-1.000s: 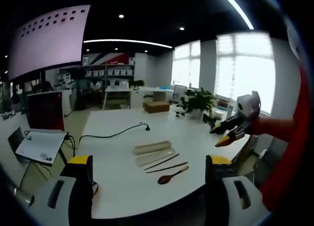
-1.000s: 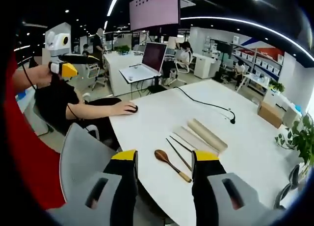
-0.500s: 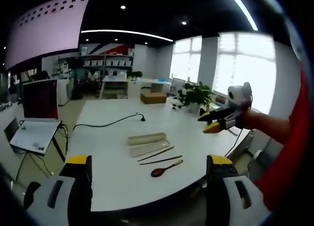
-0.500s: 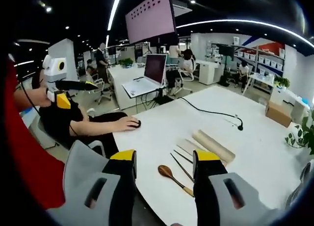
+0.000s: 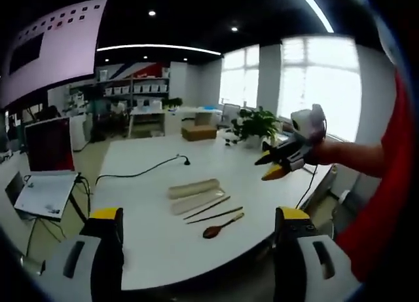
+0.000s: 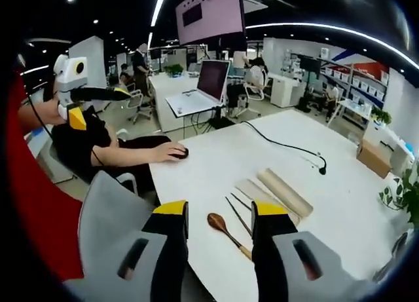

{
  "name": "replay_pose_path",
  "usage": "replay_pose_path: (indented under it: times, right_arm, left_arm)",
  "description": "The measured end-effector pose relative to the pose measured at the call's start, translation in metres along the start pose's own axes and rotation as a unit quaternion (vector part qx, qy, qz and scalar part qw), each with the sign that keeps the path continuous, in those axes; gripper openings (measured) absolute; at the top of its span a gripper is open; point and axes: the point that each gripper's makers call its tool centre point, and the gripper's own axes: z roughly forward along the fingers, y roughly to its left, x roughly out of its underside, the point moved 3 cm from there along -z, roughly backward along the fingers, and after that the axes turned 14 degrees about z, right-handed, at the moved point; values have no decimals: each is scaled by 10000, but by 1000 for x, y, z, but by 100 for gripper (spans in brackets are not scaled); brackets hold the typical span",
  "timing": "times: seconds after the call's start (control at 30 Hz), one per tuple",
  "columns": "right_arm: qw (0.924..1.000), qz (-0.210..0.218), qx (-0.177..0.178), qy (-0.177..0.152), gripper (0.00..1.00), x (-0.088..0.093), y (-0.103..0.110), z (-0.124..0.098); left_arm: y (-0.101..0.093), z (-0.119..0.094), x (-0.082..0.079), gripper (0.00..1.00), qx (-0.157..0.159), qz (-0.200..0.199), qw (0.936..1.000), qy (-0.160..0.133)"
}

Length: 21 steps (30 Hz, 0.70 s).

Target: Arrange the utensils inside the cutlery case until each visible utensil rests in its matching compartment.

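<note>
Since half a second ago, right gripper has drifted lower toward the table, its jaws released. Left gripper hangs with jaws spread apart; cutlery case lies at 1 o'clock of the spoon, chopsticks between.

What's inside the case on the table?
The case looks like a closed roll, so its inside is hidden. The spoon and chopsticks lie outside, beside it on the table.

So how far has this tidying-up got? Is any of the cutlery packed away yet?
Nothing looks packed yet. The wooden spoon and two chopsticks lie loose on the white table beside the cutlery case. Nothing is in hand: the left gripper and right gripper are both open and held above the table edge. Every utensil remains to be picked up and laid in its compartment.
</note>
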Motion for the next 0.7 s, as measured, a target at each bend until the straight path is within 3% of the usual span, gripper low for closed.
replay_pose_path:
  times: [0.17,0.23,0.3,0.4,0.53,0.7]
  right_arm:
    - [9996,-185,-3,208,36,9,-11,6]
    - [9981,-488,-102,357,33,15,-17,10]
    - [9986,-233,-126,451,29,20,-23,12]
    - [9979,-314,-162,546,21,25,-29,15]
    - [9891,-871,-73,1188,27,41,-41,23]
    - [9824,-1199,-172,1425,23,51,-46,36]
  left_arm:
    - [-1,0,6,98,43,-25,10000,74]
    - [0,0,6,98,31,-61,10000,64]
    - [2,0,4,98,-8,-92,10000,33]
    - [2,1,6,98,-20,-141,9999,54]
    - [2,2,7,98,5,-186,9998,45]
    - [4,2,5,97,-70,-180,9998,2]
